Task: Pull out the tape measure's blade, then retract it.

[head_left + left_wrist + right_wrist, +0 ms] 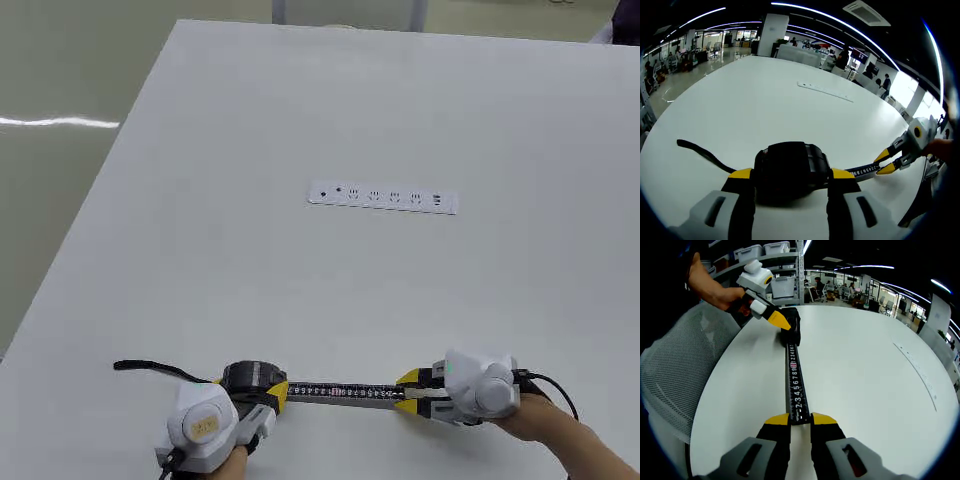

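Black tape measure case point(790, 167) clamped in left gripper point(791, 175); right gripper point(800, 419) pinches the blade point(796, 380) tip. Advise drawing level and straight, case held firm.

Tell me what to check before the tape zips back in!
1. Left gripper shut on the tape measure case: ok.
2. Right gripper shut on the blade at its tip: ok.
3. Blade straight, no twist: ok.
4. Power strip well away from the blade on the table: ok.
5. Blade lock released: cannot tell.
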Action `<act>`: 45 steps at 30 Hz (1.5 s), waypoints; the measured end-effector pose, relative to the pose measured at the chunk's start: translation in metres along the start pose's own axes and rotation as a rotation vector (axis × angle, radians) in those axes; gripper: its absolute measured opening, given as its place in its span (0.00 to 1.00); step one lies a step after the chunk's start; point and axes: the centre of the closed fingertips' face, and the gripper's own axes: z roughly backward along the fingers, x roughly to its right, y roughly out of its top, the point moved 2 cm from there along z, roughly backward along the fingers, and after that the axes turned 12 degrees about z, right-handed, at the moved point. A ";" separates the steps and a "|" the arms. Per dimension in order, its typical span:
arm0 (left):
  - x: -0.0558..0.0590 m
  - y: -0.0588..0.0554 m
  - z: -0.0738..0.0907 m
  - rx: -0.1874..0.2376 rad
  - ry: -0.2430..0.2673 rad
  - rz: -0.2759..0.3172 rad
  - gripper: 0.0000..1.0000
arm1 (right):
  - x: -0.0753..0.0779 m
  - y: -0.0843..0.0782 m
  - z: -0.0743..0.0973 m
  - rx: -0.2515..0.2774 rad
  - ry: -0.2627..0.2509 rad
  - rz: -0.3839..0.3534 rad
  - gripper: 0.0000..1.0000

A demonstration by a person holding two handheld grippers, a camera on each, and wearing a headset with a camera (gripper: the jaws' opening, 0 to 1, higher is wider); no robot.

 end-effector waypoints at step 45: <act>0.002 0.000 -0.005 0.022 0.089 0.019 0.61 | -0.012 0.005 0.000 -0.004 -0.005 -0.032 0.13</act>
